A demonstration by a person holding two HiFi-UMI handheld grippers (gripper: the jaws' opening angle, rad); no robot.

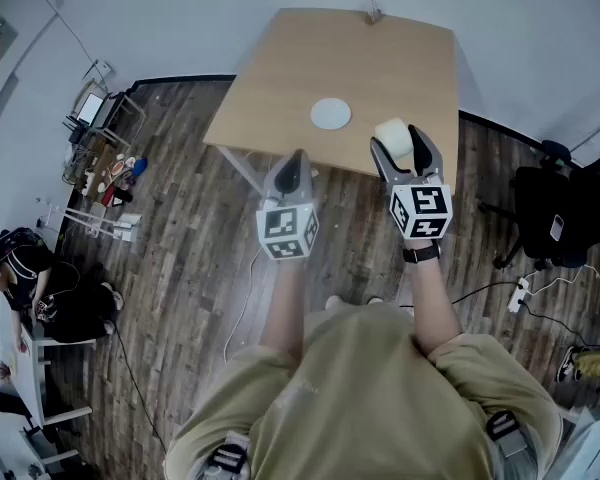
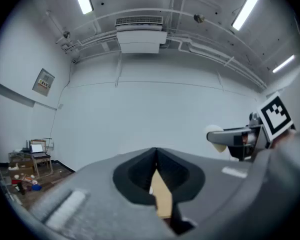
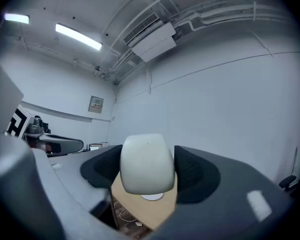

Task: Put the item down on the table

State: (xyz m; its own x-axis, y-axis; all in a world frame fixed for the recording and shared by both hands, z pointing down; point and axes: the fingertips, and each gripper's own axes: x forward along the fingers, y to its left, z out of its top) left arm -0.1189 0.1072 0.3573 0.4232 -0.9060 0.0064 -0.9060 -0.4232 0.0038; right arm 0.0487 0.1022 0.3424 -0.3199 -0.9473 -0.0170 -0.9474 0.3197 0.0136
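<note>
The right gripper (image 1: 401, 144) pinches the item (image 3: 146, 164), a pale, rounded, smooth-skinned lump, its jaws pressing on the two sides. It hangs in the air by the near edge of the worktop (image 1: 280, 73), toward the near right corner. The left gripper (image 2: 156, 170) is empty, its jaws pressed together, off the near edge over the floor.

The item looks light and perhaps slightly yielding. Its smooth curved faces could slip, so a hold across the broad middle, as now, seems soundest. What it is made of cannot be told.

Its underside is hidden in every view, as is its height above the worktop. A white disc (image 1: 330, 114) lies mid-worktop, and a small thing (image 1: 373, 13) at the far edge is too small to make out.
</note>
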